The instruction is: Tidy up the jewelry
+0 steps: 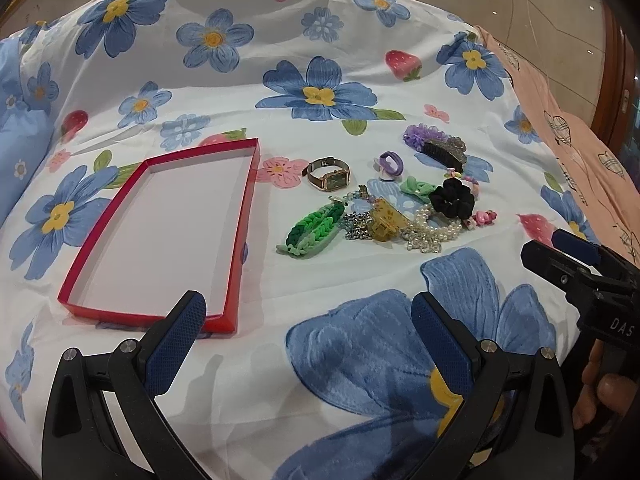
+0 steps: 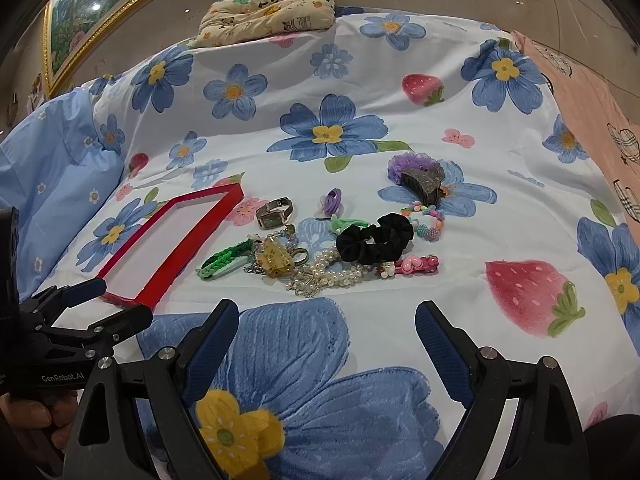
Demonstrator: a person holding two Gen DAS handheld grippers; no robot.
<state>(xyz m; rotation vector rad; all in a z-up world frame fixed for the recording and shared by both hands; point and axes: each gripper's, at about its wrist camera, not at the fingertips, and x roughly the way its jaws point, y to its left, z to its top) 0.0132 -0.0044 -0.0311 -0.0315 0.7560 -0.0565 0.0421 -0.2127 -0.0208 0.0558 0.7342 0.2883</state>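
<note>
- the right gripper (image 2: 326, 340) has its jaws spread wide and holds nothing; it hovers over the floral bedsheet (image 2: 400, 92), near of the jewelry pile.
- the left gripper (image 1: 308, 330) is also wide open and empty, with its left finger over the near right corner of the red tray (image 1: 158, 302).
- the tray lies on the left side, shallow, and nothing is inside it.
- the jewelry is in one loose heap on the right of the tray, all on the sheet.
- the watch (image 1: 329, 174) lies at the far left of the heap, apart from the others. it looks stiff and a little heavy; i think the band loop is the best place to pinch.
- the pearl bracelet (image 2: 340, 270) is in the near middle, touching a yellow hair claw (image 2: 276, 260) and a chain. it will be slippery and may drag its neighbours.
- the black scrunchie (image 2: 374, 242) is soft and light, easy to squeeze anywhere.
- the green braided band (image 1: 314, 230) lies at the left edge of the heap, soft, probably a good first pick.
- the sheet is soft, so the fingers may catch cloth.
</note>
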